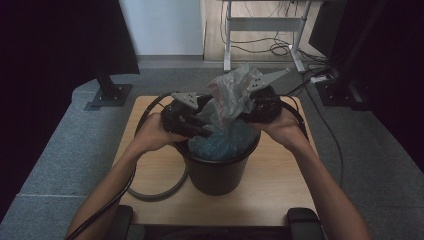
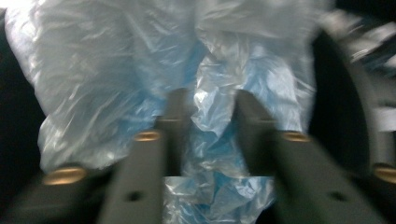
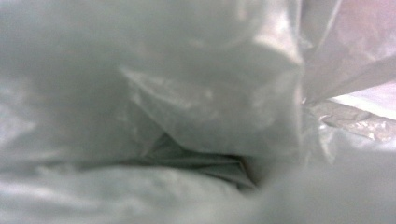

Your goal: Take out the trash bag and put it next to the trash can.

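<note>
A black bin (image 1: pixel 215 172) stands in the middle of the wooden table (image 1: pixel 280 190), lined with a pale blue plastic bag (image 1: pixel 230 100) whose crumpled top rises above the rim. My left gripper (image 1: pixel 202 131) reaches over the bin's left rim. In the left gripper view its jaws (image 2: pixel 210 100) pinch a fold of the bag (image 2: pixel 93 70). My right gripper (image 1: pixel 250 112) is at the right rim, with its tips buried in the raised plastic. In the right gripper view the bag (image 3: pixel 187 93) lies right against the lens and hides the jaws.
A thick grey cable (image 1: pixel 160 192) loops on the table left of the bin. Two black pads (image 1: pixel 302 220) sit at the table's near edge. Beyond the table are a black stand base (image 1: pixel 110 95), desk legs (image 1: pixel 260 25) and floor cables (image 1: pixel 320 75).
</note>
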